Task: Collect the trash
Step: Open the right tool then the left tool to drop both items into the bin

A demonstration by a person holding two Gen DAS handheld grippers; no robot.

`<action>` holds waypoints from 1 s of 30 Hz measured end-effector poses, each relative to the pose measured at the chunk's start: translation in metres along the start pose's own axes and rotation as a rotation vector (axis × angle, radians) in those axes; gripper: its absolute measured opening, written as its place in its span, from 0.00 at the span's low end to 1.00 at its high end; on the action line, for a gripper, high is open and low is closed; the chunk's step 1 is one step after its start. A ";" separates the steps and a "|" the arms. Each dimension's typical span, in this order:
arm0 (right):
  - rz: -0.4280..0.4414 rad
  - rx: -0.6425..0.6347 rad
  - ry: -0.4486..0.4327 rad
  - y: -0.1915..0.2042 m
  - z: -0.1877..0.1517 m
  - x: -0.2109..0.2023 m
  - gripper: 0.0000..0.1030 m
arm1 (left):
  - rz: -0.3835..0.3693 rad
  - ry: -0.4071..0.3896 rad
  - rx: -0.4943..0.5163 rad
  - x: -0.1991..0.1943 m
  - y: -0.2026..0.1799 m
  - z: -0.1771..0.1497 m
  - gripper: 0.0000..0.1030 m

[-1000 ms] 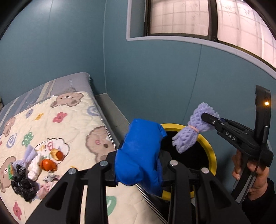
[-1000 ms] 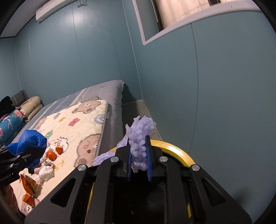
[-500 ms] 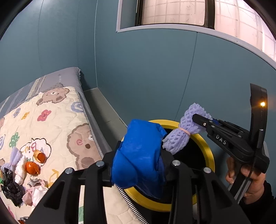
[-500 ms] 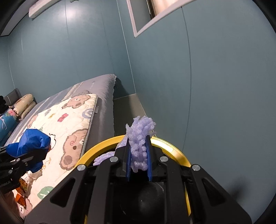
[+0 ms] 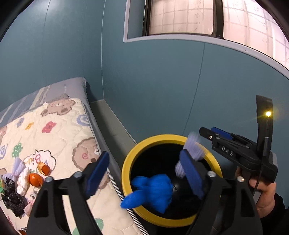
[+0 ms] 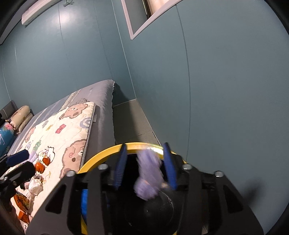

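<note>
- Two pieces of trash are at the mouth of the yellow-rimmed bin (image 5: 126,173): a blue crumpled wad (image 5: 153,191) lies partly inside, draped over the near rim, and a purple foam net (image 6: 149,175), motion-blurred, hangs above the black opening.
- Left gripper (image 5: 144,173) has its jaws opening and now spread wide; the blue wad sits below and between them, touched by neither pad.
- Right gripper (image 6: 145,165) is also opening; the purple net shows between its blue pads (image 6: 120,166), loose from the left one, while contact on the right side is too blurred to judge.
- From the left wrist view, the right gripper (image 5: 209,134) reaches over the bin's far rim, held by a hand (image 5: 261,195) in a dark sleeve.
- Beside the bin stands a bed (image 6: 103,108) with a bear-patterned quilt (image 5: 59,133); more litter (image 5: 27,179) is scattered on the quilt, well apart from the bin.
- Teal walls (image 6: 225,81) and a window (image 5: 189,16) lie behind.
</note>
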State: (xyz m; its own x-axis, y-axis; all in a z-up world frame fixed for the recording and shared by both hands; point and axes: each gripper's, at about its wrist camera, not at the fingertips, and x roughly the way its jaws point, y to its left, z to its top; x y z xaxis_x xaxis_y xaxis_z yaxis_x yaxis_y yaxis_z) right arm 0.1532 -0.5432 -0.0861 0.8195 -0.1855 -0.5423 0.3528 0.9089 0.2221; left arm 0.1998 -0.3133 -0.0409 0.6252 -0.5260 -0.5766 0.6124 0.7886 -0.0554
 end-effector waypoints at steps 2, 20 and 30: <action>0.004 0.007 -0.002 0.000 0.000 -0.003 0.47 | 0.005 -0.014 0.003 -0.006 -0.001 0.001 0.79; 0.061 -0.012 -0.064 0.029 0.011 -0.057 0.54 | 0.041 -0.202 0.022 -0.101 -0.003 0.003 0.84; 0.141 -0.080 -0.110 0.076 0.017 -0.095 0.61 | 0.099 -0.286 0.007 -0.163 0.010 -0.007 0.88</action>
State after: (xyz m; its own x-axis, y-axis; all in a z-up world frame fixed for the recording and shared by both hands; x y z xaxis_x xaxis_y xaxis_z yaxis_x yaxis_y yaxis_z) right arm 0.1093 -0.4626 -0.0040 0.9041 -0.0894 -0.4178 0.1970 0.9549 0.2221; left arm 0.1009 -0.2176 0.0465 0.7923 -0.5160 -0.3256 0.5444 0.8388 -0.0046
